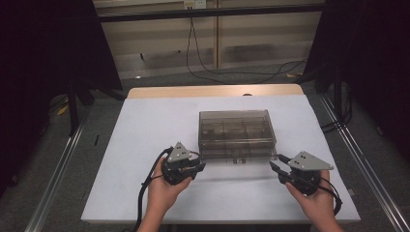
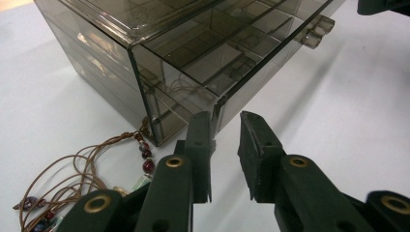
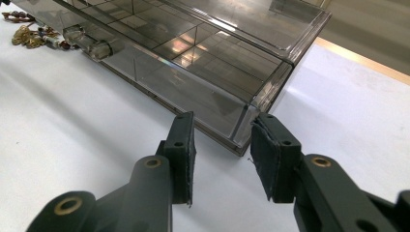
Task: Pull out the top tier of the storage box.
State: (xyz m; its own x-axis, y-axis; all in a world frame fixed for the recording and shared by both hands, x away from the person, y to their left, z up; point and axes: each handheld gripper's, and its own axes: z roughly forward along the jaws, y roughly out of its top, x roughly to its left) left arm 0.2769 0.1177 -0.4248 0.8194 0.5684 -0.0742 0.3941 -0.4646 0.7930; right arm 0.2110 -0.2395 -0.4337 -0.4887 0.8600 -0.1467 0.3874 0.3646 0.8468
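Smoked clear plastic organiser box [image 1: 237,135] sits mid-counter [image 1: 145,145], just ahead of both hand-held grippers, lid down, small latch tab [image 2: 316,33] on its near face between them.

Left hand-held gripper [image 1: 192,169]: released, jaws parted, nothing in them. Near-left bottom corner of the box is right at its tips; left gripper view has the corner edge just beyond the inner jaw. Beaded cord necklace [image 2: 87,169] lies on the counter to that gripper's left, touching or nearly touching the box corner, can't tell which.

Right hand-held gripper [image 1: 279,171]: also released, empty. Near-right corner of the box sits in line with the gap between its jaws, just past them.

My read: step in hand is bracing the box at both near corners before working the lid.

How to do it well:
- Close in evenly from both sides so the box doesn't skate on the white sheet.
- Pads [image 3: 186,159] flat on the walls, not on the corner edge; the plastic looks slick.
- Keep the left jaws off the cord, it snags easily.
- Leave the latch tab clear between the grippers.
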